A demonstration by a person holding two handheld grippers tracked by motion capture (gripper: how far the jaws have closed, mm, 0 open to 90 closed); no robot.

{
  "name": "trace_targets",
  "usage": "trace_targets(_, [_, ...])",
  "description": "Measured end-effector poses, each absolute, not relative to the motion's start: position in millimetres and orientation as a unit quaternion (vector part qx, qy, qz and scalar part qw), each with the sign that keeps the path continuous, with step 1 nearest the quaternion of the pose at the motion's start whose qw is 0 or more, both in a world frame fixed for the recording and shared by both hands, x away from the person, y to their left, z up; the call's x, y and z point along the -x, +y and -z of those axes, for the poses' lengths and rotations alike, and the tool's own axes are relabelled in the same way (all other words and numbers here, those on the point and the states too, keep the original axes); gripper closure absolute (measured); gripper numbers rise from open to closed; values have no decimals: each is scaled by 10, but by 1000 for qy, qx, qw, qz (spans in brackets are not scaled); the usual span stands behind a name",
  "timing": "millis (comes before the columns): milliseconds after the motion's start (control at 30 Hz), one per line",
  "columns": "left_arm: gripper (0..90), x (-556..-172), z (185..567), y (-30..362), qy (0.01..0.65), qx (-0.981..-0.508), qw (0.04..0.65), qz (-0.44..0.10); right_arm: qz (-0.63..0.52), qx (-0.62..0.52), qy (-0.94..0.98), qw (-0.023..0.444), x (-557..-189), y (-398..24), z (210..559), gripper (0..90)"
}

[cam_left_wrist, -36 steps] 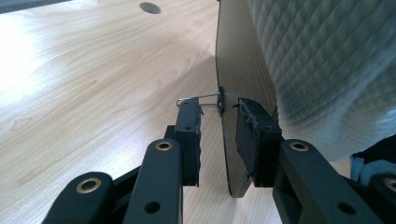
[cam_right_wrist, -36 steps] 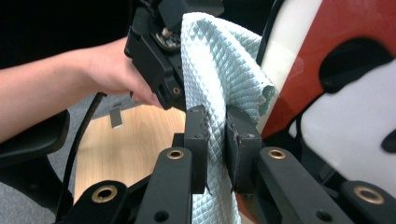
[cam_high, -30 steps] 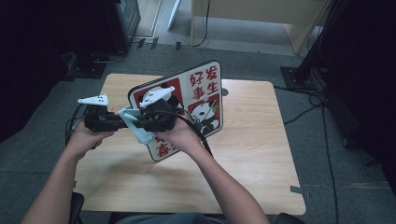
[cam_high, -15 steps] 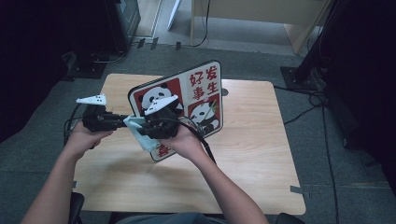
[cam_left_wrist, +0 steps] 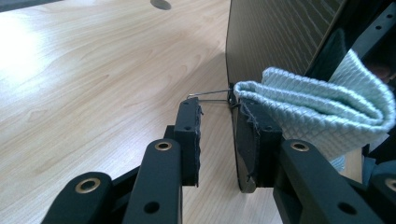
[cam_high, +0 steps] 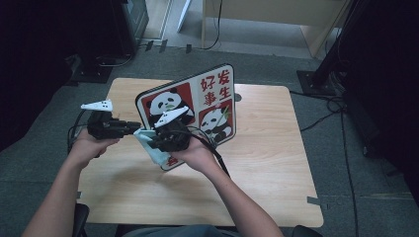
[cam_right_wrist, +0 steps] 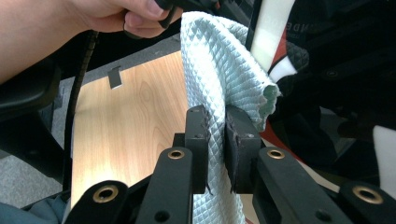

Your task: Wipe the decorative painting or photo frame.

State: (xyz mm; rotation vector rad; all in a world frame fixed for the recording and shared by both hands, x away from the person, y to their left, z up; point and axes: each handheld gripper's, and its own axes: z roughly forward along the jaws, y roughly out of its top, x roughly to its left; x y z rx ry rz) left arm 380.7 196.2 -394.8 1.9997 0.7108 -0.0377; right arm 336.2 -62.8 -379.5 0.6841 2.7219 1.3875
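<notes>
A picture frame (cam_high: 207, 101) with panda pictures and red characters stands tilted on the wooden table (cam_high: 262, 163). My left gripper (cam_high: 133, 127) meets its left edge. In the left gripper view the frame's dark back (cam_left_wrist: 275, 42) and thin wire stand (cam_left_wrist: 208, 96) sit between the jaws of the left gripper (cam_left_wrist: 217, 107), which hold still around them. My right gripper (cam_high: 150, 143) is shut on a pale blue waffle cloth (cam_high: 155, 153) at the frame's lower left front. In the right gripper view the right gripper (cam_right_wrist: 215, 114) has the cloth (cam_right_wrist: 210, 60) pinched between its pads.
The table's left and near parts (cam_high: 148, 197) are bare wood. A round hole (cam_high: 238, 97) sits in the tabletop behind the frame. Cables trail from both grippers across the left side (cam_high: 74, 133). Dark equipment and stands surround the table.
My right gripper has moved down the frame's front with the cloth in it. The left gripper and the frame have kept still.
</notes>
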Motion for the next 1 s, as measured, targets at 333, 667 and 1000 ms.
trace_targets(333, [706, -3804, 3945, 1966, 292, -822, 488, 15, -433, -219, 875, -3, -3343, -630, 3951, 810])
trace_targets(667, [703, -3802, 3939, 1969, 293, -821, 489, 16, -419, -220, 881, -11, -3311, -642, 4131, 812])
trace_targets(1000, [702, -3795, 3935, 1952, 289, -823, 489, 15, -412, -216, 885, -14, -3296, -659, 4265, 814])
